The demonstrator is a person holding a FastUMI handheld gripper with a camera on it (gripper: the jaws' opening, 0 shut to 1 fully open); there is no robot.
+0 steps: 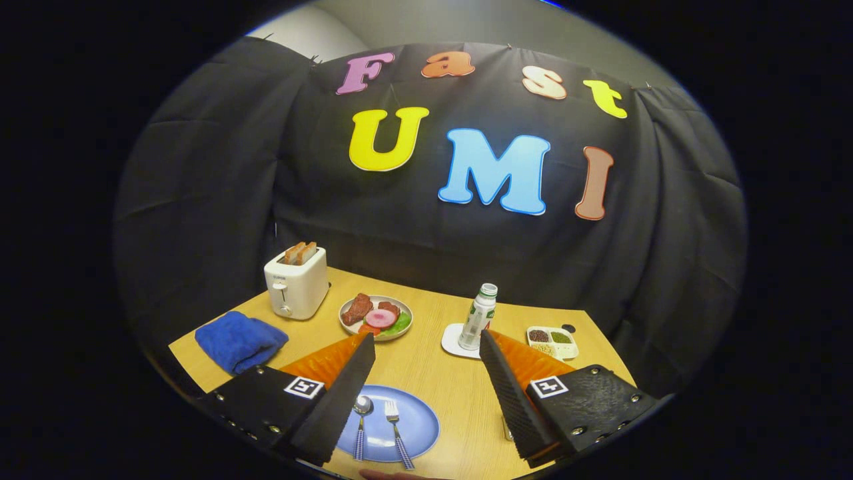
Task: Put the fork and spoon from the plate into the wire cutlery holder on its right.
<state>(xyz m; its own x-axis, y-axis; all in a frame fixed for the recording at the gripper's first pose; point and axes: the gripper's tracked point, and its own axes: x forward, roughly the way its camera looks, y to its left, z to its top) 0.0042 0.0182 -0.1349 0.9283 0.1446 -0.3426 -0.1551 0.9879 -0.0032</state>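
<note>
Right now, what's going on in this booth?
A handheld gripper hangs open above a wooden table, holding nothing. Between its fingers lies a round blue plate with a metal spoon and fork, both with checked blue handles, side by side and untouched. Further back stand a white toaster and a blue folded towel.

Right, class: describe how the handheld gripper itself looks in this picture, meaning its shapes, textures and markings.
The gripper has two wedge-shaped fingers with ribbed inner faces. Each sits on a black textured block with rivets along the edge, and each block carries a square black-and-white marker.
</note>
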